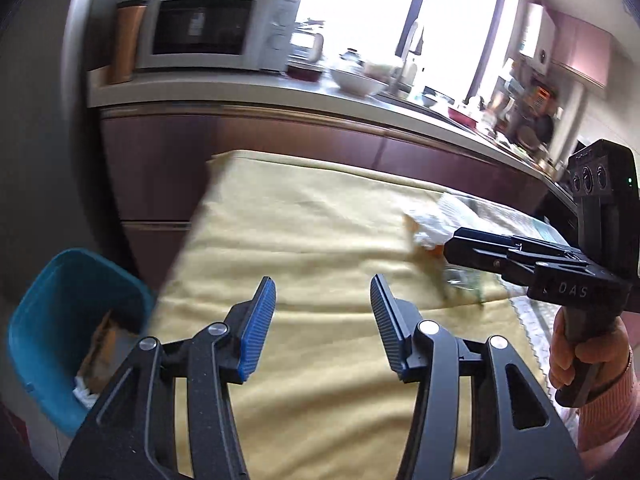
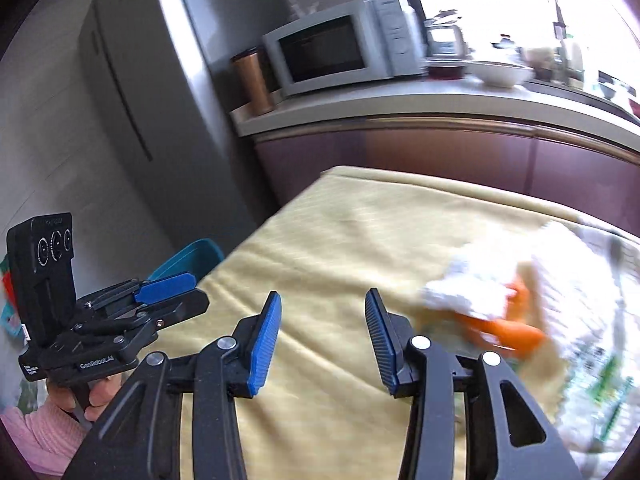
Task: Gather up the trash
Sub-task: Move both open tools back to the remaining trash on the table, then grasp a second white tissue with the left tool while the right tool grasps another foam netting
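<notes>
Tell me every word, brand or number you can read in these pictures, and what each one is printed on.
"DAS": on the black body of the right hand-held gripper, seen from the left wrist.
"GenRobot.AI": on the front of the left hand-held gripper, seen from the right wrist.
Small white lines on that gripper's left corner: too small to read.
Microwave panel markings: blurred, unreadable.
Printed wrappers on the table: blurred, unreadable.
</notes>
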### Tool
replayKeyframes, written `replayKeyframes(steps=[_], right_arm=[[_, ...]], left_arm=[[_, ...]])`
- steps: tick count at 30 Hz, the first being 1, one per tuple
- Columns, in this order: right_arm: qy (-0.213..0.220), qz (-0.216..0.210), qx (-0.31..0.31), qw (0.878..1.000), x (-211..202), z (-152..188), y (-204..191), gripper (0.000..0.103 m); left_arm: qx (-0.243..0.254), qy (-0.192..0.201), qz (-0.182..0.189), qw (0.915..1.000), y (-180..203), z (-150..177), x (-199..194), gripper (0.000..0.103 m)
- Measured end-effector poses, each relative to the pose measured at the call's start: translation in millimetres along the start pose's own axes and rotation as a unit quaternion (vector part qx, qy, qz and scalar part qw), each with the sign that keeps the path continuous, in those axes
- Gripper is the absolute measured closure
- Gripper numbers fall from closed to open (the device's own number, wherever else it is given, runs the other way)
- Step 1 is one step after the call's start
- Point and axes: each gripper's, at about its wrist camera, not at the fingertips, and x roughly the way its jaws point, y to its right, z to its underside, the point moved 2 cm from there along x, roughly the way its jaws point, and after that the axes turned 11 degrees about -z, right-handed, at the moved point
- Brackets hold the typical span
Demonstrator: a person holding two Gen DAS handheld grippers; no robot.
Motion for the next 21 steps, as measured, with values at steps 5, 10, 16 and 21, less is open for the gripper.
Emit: replayKeyframes(steps=[5, 10, 16, 21], right_arm=[[0.021, 0.053, 0.034, 0.998, -31, 2, 52, 0.06], [0.033, 0.098, 0.061, 0.993, -50, 1, 102, 0.055], [0.02, 0.136, 0.084, 0.987, -51, 0, 149, 0.052], [0.001, 0.15, 0.086, 0.985, -39, -4, 166, 0.049]], left_arm=[[0.042, -0.02, 0.032, 0.9984, 56, -9, 25, 0.052], [0.063, -0.036, 0.06, 0.9955, 97, -25, 50, 0.046], [0.078, -0.051, 0.066, 0.9935, 130, -41, 79, 0.039], [0.08, -0.08, 0.061, 0.9917, 141, -44, 106, 0.039]])
